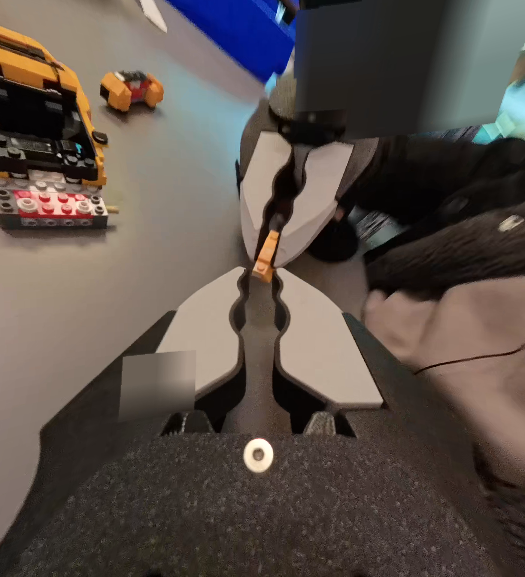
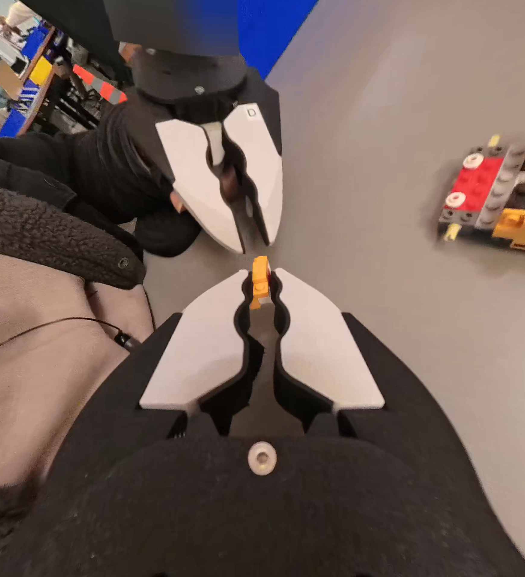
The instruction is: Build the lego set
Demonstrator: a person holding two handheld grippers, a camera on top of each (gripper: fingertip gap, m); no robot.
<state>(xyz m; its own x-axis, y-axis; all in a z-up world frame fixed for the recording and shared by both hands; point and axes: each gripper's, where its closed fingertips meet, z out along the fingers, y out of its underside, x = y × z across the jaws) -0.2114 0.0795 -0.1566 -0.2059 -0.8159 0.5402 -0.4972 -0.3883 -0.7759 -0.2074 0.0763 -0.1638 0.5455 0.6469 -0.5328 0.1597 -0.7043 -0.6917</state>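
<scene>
Between the tips of the right claw (image 2: pixel 260 272), clenched on it, sits a small orange plastic Lego piece (image 2: pixel 259 282). Just ahead, the left claw (image 1: pixel 258 271) looks released. Farther off, the half-built orange-and-black Lego car (image 1: pixel 33 131) awaits more parts.

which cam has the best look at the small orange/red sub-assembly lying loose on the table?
Left wrist view. The small orange and red sub-assembly sits whole and unblocked on the grey table, just beyond the partly built orange car, though slightly blurred. The right wrist view does not show it, only one end of the car.
</scene>
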